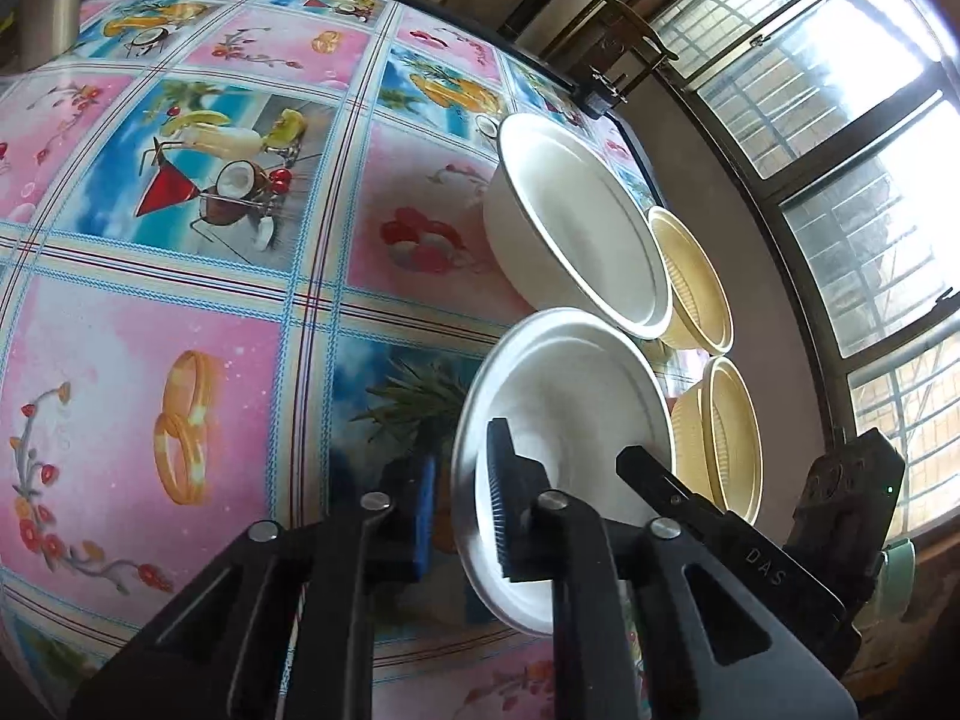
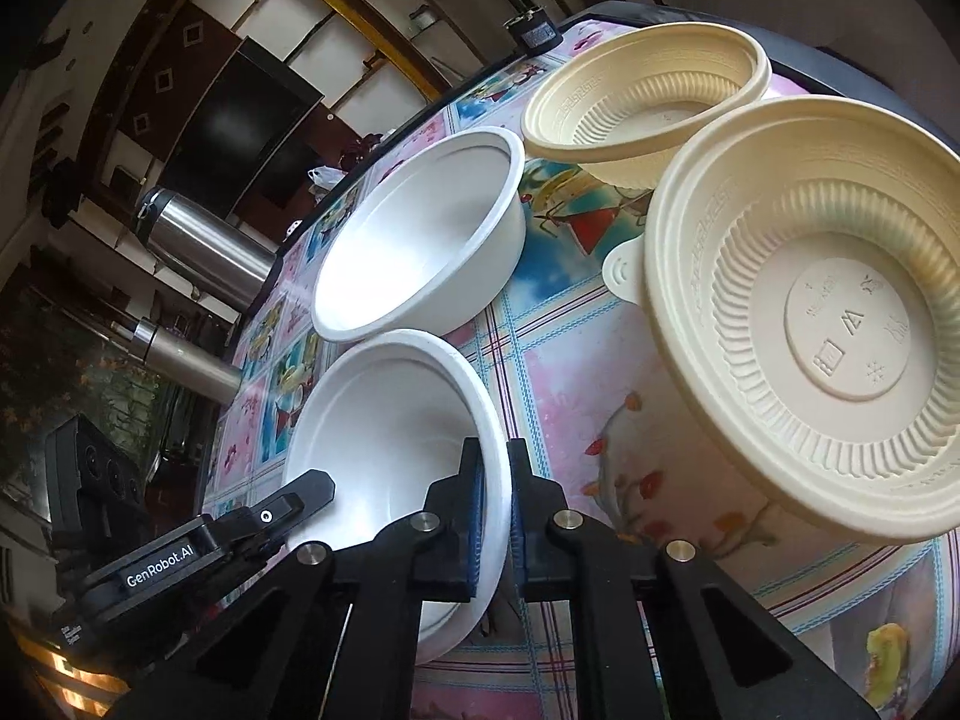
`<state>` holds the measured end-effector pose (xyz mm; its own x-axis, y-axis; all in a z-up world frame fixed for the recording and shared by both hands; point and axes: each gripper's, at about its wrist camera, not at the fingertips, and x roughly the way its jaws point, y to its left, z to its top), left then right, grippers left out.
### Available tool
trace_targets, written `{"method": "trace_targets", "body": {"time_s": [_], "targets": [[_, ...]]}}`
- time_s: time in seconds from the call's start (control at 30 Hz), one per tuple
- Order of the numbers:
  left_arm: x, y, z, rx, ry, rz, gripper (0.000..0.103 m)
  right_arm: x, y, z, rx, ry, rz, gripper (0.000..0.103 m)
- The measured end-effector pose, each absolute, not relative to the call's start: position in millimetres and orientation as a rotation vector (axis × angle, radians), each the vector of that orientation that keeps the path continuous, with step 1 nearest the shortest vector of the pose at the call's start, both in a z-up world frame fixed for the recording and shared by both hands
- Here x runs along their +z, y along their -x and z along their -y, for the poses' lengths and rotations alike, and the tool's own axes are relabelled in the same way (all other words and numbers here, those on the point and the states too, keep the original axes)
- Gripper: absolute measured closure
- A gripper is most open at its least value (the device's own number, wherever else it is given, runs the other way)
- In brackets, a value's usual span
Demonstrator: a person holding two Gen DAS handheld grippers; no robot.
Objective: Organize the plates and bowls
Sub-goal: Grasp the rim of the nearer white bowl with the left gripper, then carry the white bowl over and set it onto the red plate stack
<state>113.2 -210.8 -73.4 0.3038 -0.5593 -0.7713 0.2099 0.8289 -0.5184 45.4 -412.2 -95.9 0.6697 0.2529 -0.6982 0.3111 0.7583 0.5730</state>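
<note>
My left gripper (image 1: 459, 450) straddles the near white bowl (image 1: 570, 390) at its 9 o'clock rim, blue pad outside and ribbed pad inside. A sliver of cloth shows by the blue pad, so I cannot tell whether those jaws are actually pressing. On the right wrist view, my right gripper (image 2: 495, 450) has its jaws drawn narrow on the same bowl's 3 o'clock rim, wall pinched between the pads. The bowl sits on the worktop (image 2: 570, 372), just beside the far white bowl (image 2: 420, 228) at its 12 o'clock. Two cream bowls (image 2: 840, 330) stand apart on the right. I judge the step is nesting white into white. The wall looks thin, so I would squeeze lightly, lift level with both sides together, clear the far rim, then lower it centred before letting go.
</note>
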Motion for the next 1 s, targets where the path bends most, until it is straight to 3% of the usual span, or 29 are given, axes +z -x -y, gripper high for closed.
{"method": "trace_targets", "body": {"time_s": [0.07,0.5,1.0], "targets": [[-71,-112,213,-0.531,0.337,-1.145,0.097,-96,-46,413,-0.035,-0.735,-0.853,0.095],[-72,-96,201,-0.526,0.362,-1.13,0.097,-102,-35,410,-0.042,-0.771,-0.824,0.095],[-70,1,120,-0.405,0.275,-1.092,0.096,-93,39,313,0.033,-0.671,-0.82,0.095]]}}
